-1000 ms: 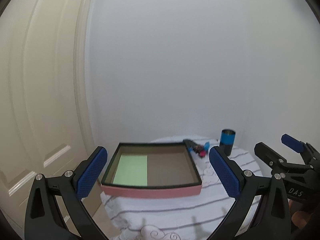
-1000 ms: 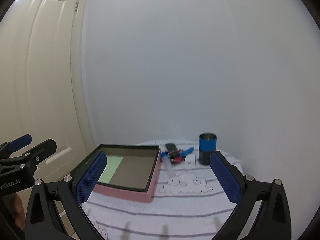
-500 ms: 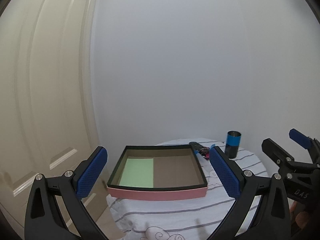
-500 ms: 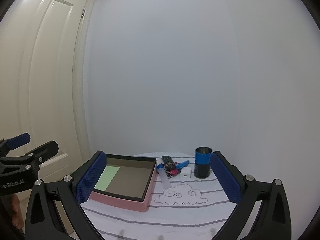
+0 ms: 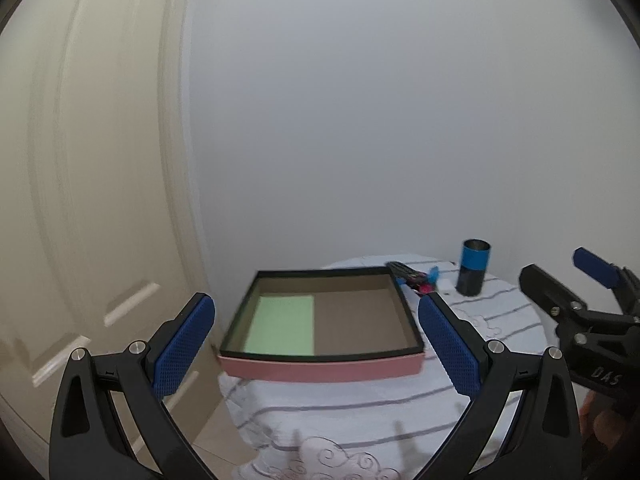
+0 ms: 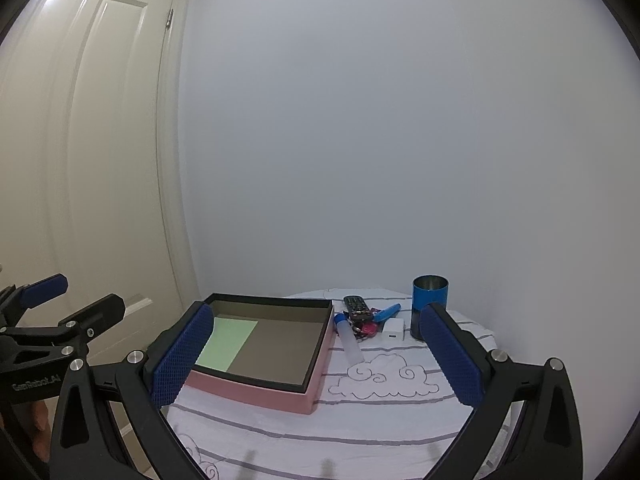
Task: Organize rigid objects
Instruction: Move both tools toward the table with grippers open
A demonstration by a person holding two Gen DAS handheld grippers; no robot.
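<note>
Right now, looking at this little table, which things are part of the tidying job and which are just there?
Part of the job:
pink box, nothing in it but a green sheet
remote control
clear tube with blue cap
blue pen-like item
red keyring bundle
white adapter
blue and black cup

Just there:
striped tablecloth
door
wall

A small round table (image 6: 400, 432) carries a white cloth (image 6: 360, 420) with grey stripes and a cloud outline; on it sit a pink tray (image 6: 256, 390) at left, then a remote (image 6: 356, 306), a clear tube with blue cap (image 6: 349, 340), a white block (image 6: 394, 327), and a blue-banded cup (image 6: 430, 300) at right, standing upright.
</note>
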